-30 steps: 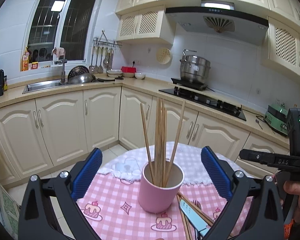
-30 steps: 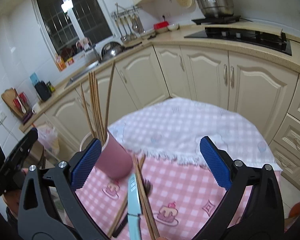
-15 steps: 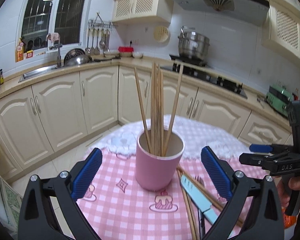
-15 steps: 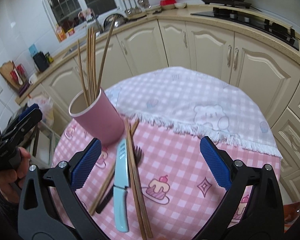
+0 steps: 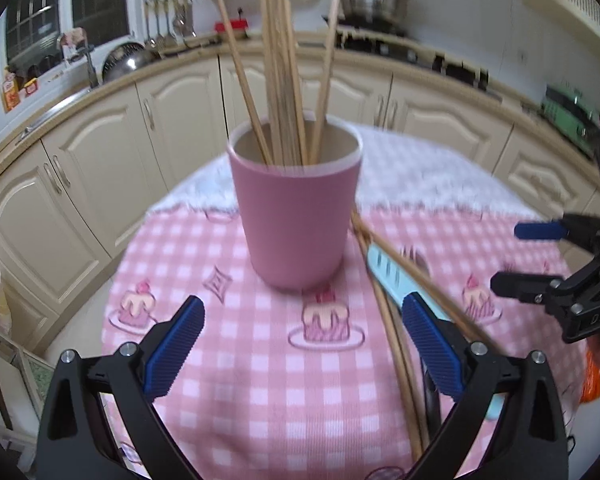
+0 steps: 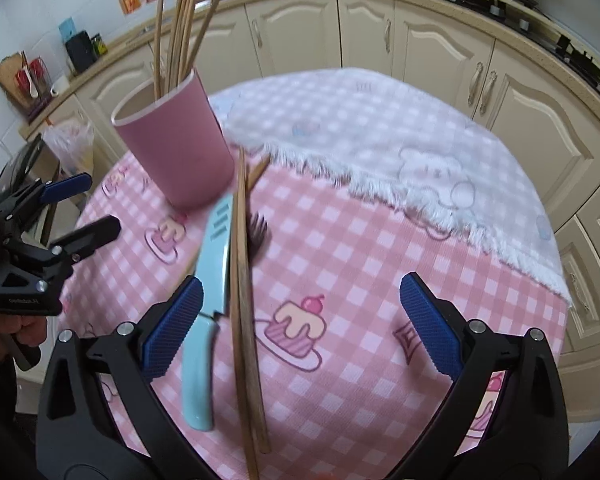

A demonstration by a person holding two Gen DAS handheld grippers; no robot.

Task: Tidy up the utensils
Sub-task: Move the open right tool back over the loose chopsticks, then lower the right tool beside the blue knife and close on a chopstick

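Observation:
A pink cup point(image 5: 298, 204) point(image 6: 176, 148) stands upright on the round table and holds several wooden chopsticks point(image 5: 284, 76). To its right lie loose chopsticks point(image 6: 244, 304) point(image 5: 396, 320), a light-blue knife point(image 6: 206, 304) point(image 5: 392, 276) and a dark fork point(image 6: 258, 232), side by side. My left gripper point(image 5: 300, 352) is open, just short of the cup, nothing between its fingers. My right gripper point(image 6: 300, 324) is open above the loose chopsticks, the knife handle by its left finger. Each gripper shows in the other's view, the right point(image 5: 540, 264) and the left point(image 6: 80, 208).
A pink checked cloth point(image 6: 380, 280) with cake prints covers the table; a white fringed cloth point(image 6: 380, 132) lies over its far half. Cream kitchen cabinets point(image 5: 100, 152) curve round behind, with a sink and a stove on the counter. A person's hand point(image 6: 4, 328) holds the left gripper.
Both grippers have tilted down and come closer to the table. The cup looms larger in the left view; the loose chopsticks and knife now lie between the right gripper's fingers.

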